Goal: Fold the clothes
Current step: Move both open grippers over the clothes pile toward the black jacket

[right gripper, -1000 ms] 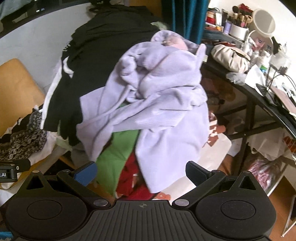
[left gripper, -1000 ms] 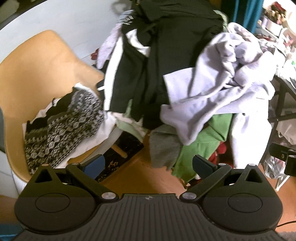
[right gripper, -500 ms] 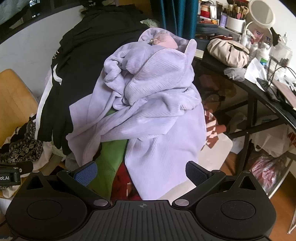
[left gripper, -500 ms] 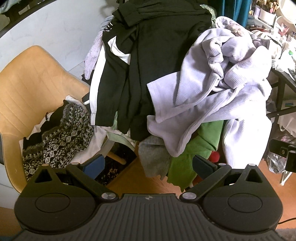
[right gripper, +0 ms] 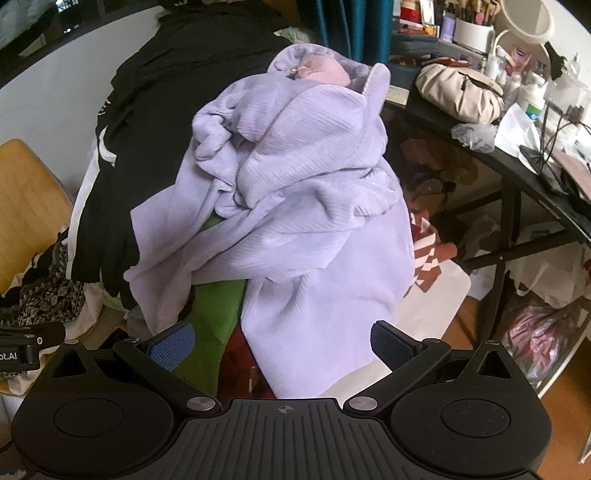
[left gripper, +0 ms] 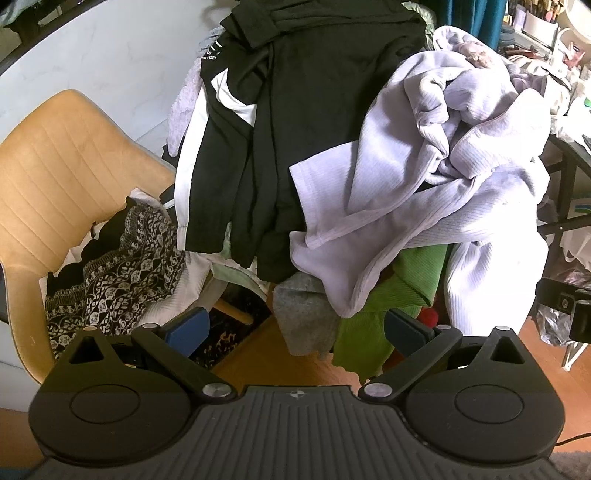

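A tall heap of clothes fills both views. On top lies a crumpled lilac ribbed garment (left gripper: 436, 177) (right gripper: 295, 206), draped down the front. Beside it hangs a black jacket with white panels (left gripper: 258, 140) (right gripper: 122, 155). Under the lilac cloth show a green top (left gripper: 376, 306) (right gripper: 218, 280), a grey piece (left gripper: 303, 314) and something red (right gripper: 240, 365). My left gripper (left gripper: 295, 328) is open, held short of the heap's lower edge, nothing between its blue pads. My right gripper (right gripper: 282, 341) is open too, just in front of the lilac hem.
A tan chair (left gripper: 55, 162) at the left holds a black-and-white patterned garment (left gripper: 110, 258) on white cloth. A black desk (right gripper: 517, 173) at the right carries a beige bag (right gripper: 458, 92), bottles and a round mirror (right gripper: 528, 22). Bags sit under it on the wooden floor (left gripper: 258, 354).
Both grippers have pulled back and risen a little, so more of the heap's top shows. Their jaws stay open. The clothes have not moved.
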The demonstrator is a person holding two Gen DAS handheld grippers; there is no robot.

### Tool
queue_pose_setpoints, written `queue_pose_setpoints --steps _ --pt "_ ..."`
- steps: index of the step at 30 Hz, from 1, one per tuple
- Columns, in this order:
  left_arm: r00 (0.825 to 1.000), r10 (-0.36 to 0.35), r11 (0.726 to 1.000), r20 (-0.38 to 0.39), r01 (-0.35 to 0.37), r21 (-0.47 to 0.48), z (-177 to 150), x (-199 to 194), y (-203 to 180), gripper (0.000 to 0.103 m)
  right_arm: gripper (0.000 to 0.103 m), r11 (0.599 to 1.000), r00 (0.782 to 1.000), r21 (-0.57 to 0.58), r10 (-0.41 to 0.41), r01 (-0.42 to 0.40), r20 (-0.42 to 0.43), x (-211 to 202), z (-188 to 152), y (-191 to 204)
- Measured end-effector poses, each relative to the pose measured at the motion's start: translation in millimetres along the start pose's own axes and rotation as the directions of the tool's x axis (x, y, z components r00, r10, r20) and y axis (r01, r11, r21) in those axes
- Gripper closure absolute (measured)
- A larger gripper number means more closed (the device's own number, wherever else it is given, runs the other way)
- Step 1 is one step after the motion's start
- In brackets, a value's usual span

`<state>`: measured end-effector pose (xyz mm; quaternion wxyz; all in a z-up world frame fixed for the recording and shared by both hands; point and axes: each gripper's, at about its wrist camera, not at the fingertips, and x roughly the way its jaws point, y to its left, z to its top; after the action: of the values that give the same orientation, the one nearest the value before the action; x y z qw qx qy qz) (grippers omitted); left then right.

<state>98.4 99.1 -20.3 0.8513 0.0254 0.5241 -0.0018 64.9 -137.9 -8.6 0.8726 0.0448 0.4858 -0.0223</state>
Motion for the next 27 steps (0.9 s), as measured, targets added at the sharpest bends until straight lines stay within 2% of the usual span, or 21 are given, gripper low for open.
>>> queue_pose_setpoints --steps 12,16,27 --pt "1.000 0.008 1.000 -0.016 -0.008 -0.004 3 3 -16 0.000 0.001 0.999 1.000 0.038 0.014 -0.013 -0.027 10 -1 -23" --pt "1.000 0.009 1.000 -0.001 -0.009 0.016 2 1 -26 0.000 0.001 1.000 0.999 0.024 0.017 -0.017 -0.029 12 -1 -27" --pt "1.000 0.007 1.000 0.027 -0.007 -0.023 9 -1 -39 0.000 0.001 0.999 1.000 0.034 0.012 -0.012 -0.016 12 3 -49"
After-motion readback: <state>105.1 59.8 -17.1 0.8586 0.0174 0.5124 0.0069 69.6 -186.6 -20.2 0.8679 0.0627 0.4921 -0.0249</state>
